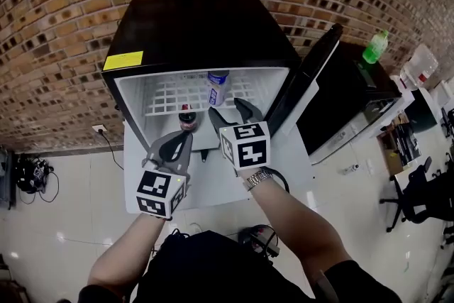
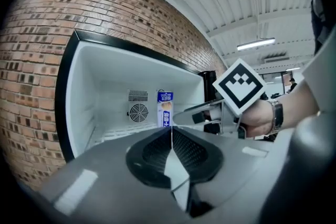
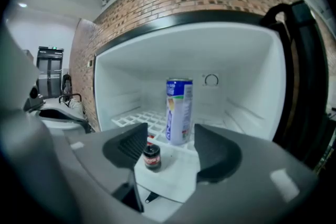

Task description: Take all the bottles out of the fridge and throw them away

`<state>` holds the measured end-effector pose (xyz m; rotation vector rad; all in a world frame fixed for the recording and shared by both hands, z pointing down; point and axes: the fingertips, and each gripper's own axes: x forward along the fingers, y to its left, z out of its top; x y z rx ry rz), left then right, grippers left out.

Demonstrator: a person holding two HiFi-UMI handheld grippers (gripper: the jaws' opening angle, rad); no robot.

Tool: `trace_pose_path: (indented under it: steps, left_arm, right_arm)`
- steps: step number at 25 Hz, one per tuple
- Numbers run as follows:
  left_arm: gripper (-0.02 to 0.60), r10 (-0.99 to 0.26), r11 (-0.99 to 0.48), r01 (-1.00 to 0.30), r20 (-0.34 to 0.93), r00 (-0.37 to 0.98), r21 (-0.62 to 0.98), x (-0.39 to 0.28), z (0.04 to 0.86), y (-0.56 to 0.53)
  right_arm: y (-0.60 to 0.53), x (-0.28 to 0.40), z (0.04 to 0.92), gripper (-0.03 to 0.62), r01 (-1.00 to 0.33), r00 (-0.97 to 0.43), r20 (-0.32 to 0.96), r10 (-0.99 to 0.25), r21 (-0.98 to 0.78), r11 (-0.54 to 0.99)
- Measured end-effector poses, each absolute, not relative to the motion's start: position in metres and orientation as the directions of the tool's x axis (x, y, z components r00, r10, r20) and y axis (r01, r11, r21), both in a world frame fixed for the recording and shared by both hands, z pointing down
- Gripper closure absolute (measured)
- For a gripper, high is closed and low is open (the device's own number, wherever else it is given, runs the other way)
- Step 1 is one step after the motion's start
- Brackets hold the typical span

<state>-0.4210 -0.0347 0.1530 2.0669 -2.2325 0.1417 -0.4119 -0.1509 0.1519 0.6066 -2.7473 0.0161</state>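
Item: cola bottle [image 1: 187, 117], upright in open fridge [image 1: 206, 32] below wire shelf [image 1: 167, 99], at 9 o'clock of right gripper [image 1: 228, 110], jaws wide and empty, seemingly readied to take it; left gripper [image 1: 184, 138] pinched together, idle; tall can [image 1: 217, 87] at 11 o'clock.

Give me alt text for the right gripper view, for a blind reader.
The right tongs stand open and empty before an open white fridge. Inside, a blue-and-white can stands on the wire shelf; a small dark bottle stands lower, in front.
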Motion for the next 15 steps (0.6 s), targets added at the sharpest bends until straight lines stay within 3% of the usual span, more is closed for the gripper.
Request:
trace_pose_path:
  steps: [15]
  left_arm:
    - [0.578, -0.99, 0.02, -1.0, 0.14, -0.019, 0.002, -0.459, 0.152, -0.057]
  right_arm:
    - [-0.197, -0.468, 0.153, 0.312, -0.458, -0.821, 0.34, -0.46, 0.09, 0.884]
